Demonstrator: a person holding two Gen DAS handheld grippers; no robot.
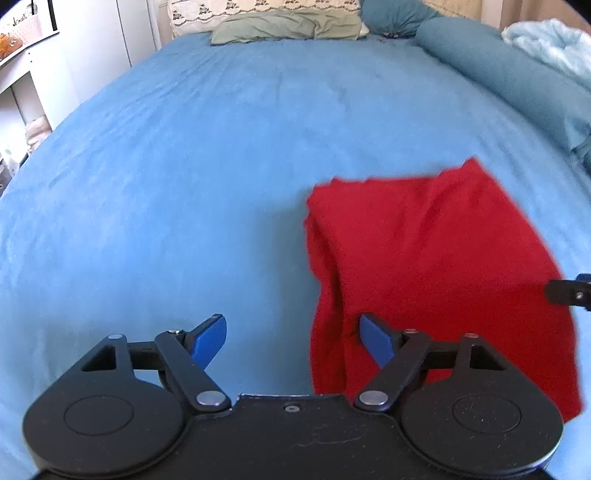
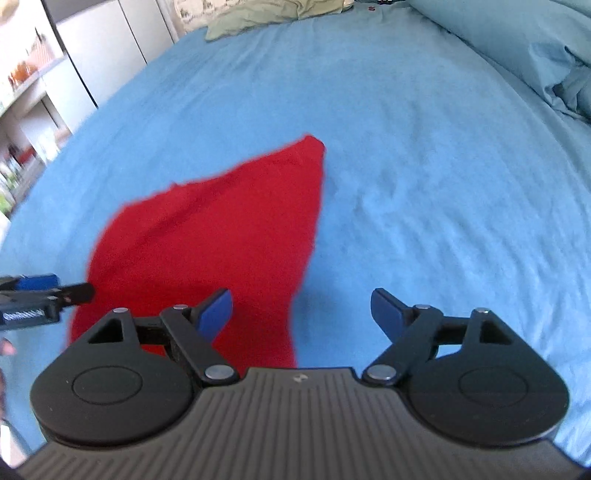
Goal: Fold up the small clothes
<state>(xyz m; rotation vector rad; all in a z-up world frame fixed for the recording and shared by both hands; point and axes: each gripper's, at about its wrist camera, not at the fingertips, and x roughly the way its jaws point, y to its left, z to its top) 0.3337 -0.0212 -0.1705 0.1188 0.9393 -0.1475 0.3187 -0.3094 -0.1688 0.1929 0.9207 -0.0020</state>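
A red garment lies folded on the blue bed sheet. In the left wrist view it is at the lower right, with a thick fold along its left edge. My left gripper is open and empty; its right finger is over the garment's left edge. In the right wrist view the red garment lies at the lower left. My right gripper is open and empty, its left finger over the garment's right edge. Each gripper shows at the edge of the other's view.
Green pillow and lace pillows at the bed's head. A teal bolster and light blue bedding along the right side. White cupboards and shelves stand left of the bed.
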